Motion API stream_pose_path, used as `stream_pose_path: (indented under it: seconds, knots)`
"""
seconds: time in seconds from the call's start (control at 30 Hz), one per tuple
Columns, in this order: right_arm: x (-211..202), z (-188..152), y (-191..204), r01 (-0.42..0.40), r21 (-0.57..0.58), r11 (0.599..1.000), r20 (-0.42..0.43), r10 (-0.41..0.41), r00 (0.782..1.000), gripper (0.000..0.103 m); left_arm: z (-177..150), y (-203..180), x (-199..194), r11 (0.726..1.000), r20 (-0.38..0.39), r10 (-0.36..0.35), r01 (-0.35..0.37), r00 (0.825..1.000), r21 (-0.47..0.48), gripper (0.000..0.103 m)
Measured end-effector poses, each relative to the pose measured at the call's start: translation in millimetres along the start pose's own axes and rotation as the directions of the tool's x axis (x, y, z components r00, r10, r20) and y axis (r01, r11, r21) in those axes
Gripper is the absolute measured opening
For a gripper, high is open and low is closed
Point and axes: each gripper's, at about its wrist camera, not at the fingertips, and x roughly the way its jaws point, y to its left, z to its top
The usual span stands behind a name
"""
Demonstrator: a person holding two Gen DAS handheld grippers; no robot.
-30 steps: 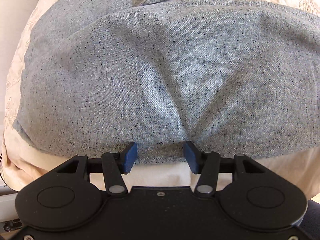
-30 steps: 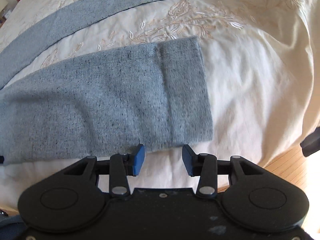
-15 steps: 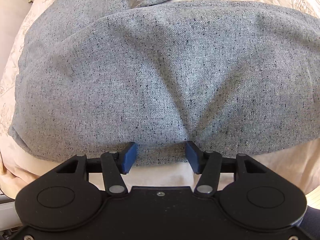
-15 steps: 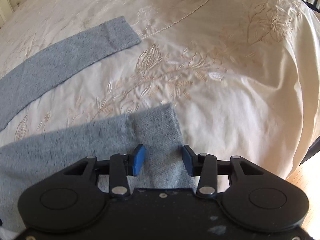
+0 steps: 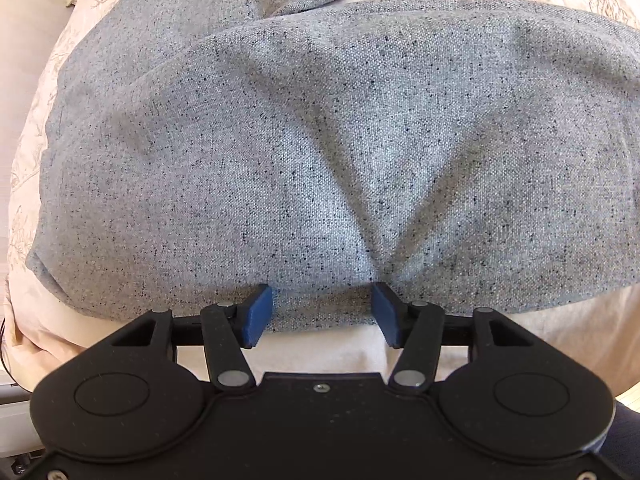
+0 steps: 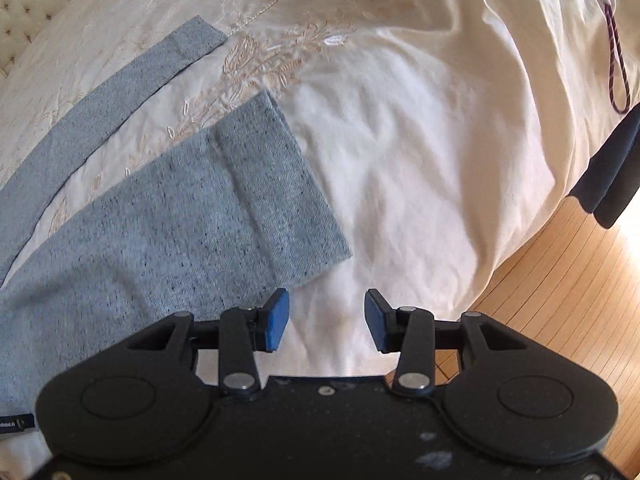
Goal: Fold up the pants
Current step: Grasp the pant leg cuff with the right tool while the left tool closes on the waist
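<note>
Overhead, both grippers, left (image 5: 322,316) and right (image 6: 326,320), hang jaws apart above one pants (image 5: 320,140).

Bare bedspread (image 6: 400,168) right of pant-leg hem (image 6: 280,200), open to bed's right edge; dark sleeve (image 6: 612,176) overhangs that edge.

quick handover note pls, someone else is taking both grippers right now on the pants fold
Left gripper: open, jaws astride the near edge of the grey pants, fabric between the pads but not pinched.
Right gripper: open, empty, over the cream bedspread just beside the near leg cuff.
Pants lie spread flat on the bed; the far leg cuff lies apart from the near one.
Done: nothing folded yet.
Left: grip the near edge and cuff, fold one leg onto the other, then fold lengthwise.
</note>
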Motion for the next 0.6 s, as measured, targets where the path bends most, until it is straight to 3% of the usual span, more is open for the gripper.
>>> stream_pose_path:
  seconds: [0.47,0.53,0.57,0.6]
  knots:
    - [42,41,5,-0.149,0.116,0.982,-0.006,0.150,0.989,0.046,7,-10,-1,0.998,-0.020,0.043,-0.043,0.999,-0.034,0.061]
    - [40,43,2,-0.159,0.137,0.978,0.001,0.160,0.987,0.035,5,-10,-3,0.998,-0.015,0.041,-0.042,0.999,-0.039,0.060]
    - [37,45,2,-0.152,0.140,0.978,0.004,0.153,0.988,0.013,5,-10,-4,0.998,-0.010,0.038,-0.038,0.999,-0.042,0.060]
    - [34,47,1,-0.146,0.141,0.979,0.004,0.147,0.989,0.008,4,-9,-6,0.999,-0.004,0.031,-0.031,1.000,-0.045,0.060]
